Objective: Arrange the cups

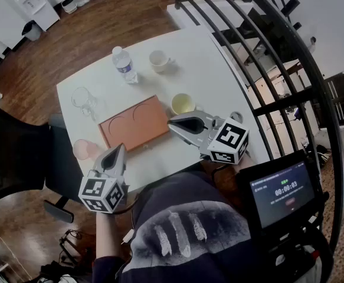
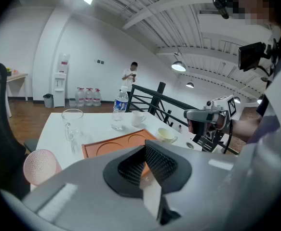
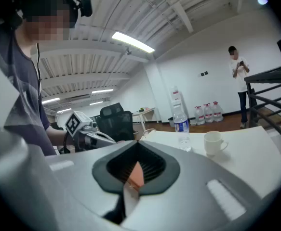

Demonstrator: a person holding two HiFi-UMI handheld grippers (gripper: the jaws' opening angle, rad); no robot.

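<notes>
Left gripper (image 1: 120, 149), right gripper (image 1: 173, 123): jaws pressed together, nothing held, hovering by tray (image 1: 120, 135). Pink cup (image 1: 84, 150) near left gripper, cream cup (image 1: 183, 104) beside right; glass mug (image 1: 84, 101), white mug (image 1: 159, 60) farther off (tray's two round recesses vacant). Likely best: open jaws first, pinch nearest cup's wall, keep upright.

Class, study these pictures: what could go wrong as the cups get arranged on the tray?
The pink cup sits at the edge of the table beside the shut left tool; a nudge might knock it off. The water bottle stands near the white mug and could topple if brushed.
</notes>
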